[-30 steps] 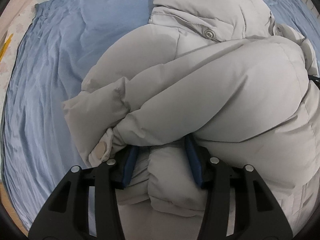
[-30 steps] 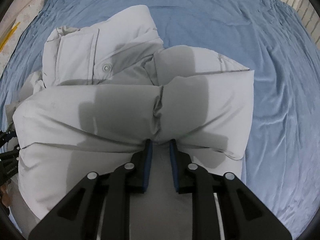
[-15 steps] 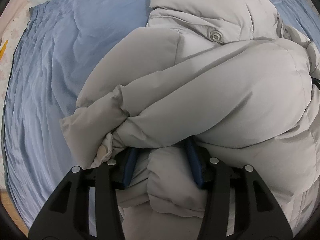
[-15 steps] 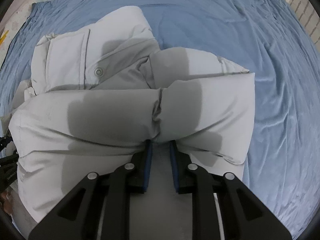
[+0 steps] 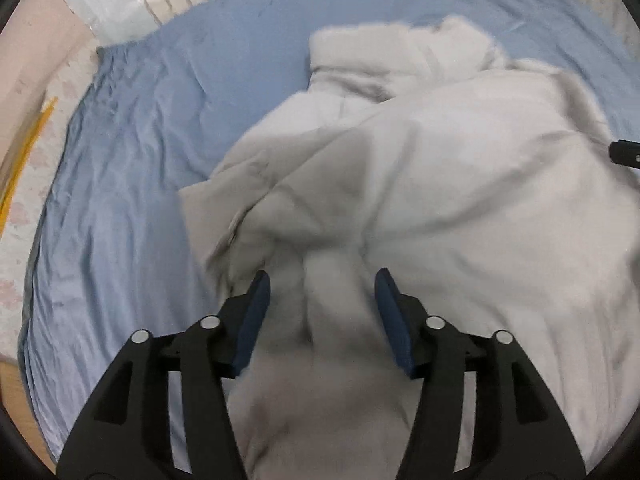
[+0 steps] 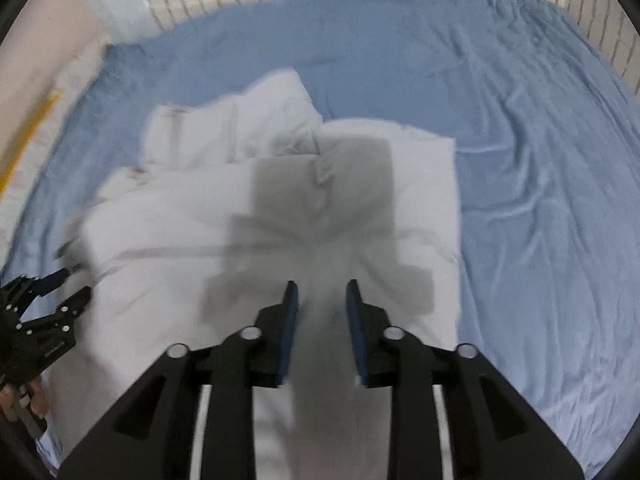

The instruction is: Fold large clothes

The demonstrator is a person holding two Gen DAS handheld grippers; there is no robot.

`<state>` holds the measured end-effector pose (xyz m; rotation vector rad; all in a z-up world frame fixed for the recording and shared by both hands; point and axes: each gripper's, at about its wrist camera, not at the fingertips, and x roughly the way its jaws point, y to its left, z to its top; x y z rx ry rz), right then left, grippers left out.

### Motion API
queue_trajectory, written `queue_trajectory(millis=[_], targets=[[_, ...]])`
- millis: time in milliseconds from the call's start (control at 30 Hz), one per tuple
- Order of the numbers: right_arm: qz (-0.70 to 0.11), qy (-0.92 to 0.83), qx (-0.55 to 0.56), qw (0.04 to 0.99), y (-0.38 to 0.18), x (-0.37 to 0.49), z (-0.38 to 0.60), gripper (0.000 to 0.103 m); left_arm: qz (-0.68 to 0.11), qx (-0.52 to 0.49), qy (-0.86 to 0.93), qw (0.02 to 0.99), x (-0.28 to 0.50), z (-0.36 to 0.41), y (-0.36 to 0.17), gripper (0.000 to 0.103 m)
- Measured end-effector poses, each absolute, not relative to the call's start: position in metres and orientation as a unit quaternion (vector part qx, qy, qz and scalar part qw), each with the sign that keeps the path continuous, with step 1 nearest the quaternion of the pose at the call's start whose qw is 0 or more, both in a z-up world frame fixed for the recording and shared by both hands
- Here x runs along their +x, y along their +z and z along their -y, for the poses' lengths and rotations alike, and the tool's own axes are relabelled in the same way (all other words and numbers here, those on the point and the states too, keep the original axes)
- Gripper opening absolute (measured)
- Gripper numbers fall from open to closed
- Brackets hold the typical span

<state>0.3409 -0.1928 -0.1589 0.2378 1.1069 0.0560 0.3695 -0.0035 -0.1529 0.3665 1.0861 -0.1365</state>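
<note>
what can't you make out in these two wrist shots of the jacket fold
- Left wrist view: motion blur smears the puffer jacket, so seams and snaps near its collar are unreadable.
- Left wrist view: the right gripper is cut off by the right edge, only a black tip shows.
- Right wrist view: the left gripper sits blurred at the left edge; jaw gap unclear there.
- Both views: the jacket's underside is hidden against the blue sheet.

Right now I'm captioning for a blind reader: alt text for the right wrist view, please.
A puffy pale grey jacket lies folded on a blue bedsheet, with the right tongs above its near edge, jaws opening and not pressing the fabric. The left tongs show at the frame's left edge.
</note>
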Motion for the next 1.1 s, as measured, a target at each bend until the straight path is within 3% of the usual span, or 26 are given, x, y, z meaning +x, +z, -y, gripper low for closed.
queue_trajectory(millis=[67,133,333,500,1100], targets=[[-0.511,0.041,0.103,0.852,-0.148,0.302,0.195,0.044,-0.491,0.153,-0.076,0.854,0.331,-0.006,-0.133,0.079],[-0.512,0.036,0.093,0.853,-0.148,0.271,0.196,0.044,-0.477,0.139,-0.073,0.865,0.3,-0.021,-0.123,0.084],[-0.534,-0.004,0.133,0.835,-0.181,0.184,0.23,0.044,-0.485,0.092,-0.04,0.868,0.216,-0.071,-0.13,0.084],[-0.509,-0.028,0.146,0.848,-0.163,0.125,0.239,0.043,-0.476,0.051,-0.024,0.878,0.175,-0.103,-0.123,0.084],[-0.482,-0.044,0.154,0.862,-0.157,0.057,0.239,0.044,-0.475,-0.004,-0.035,0.879,0.105,-0.124,-0.131,0.084]])
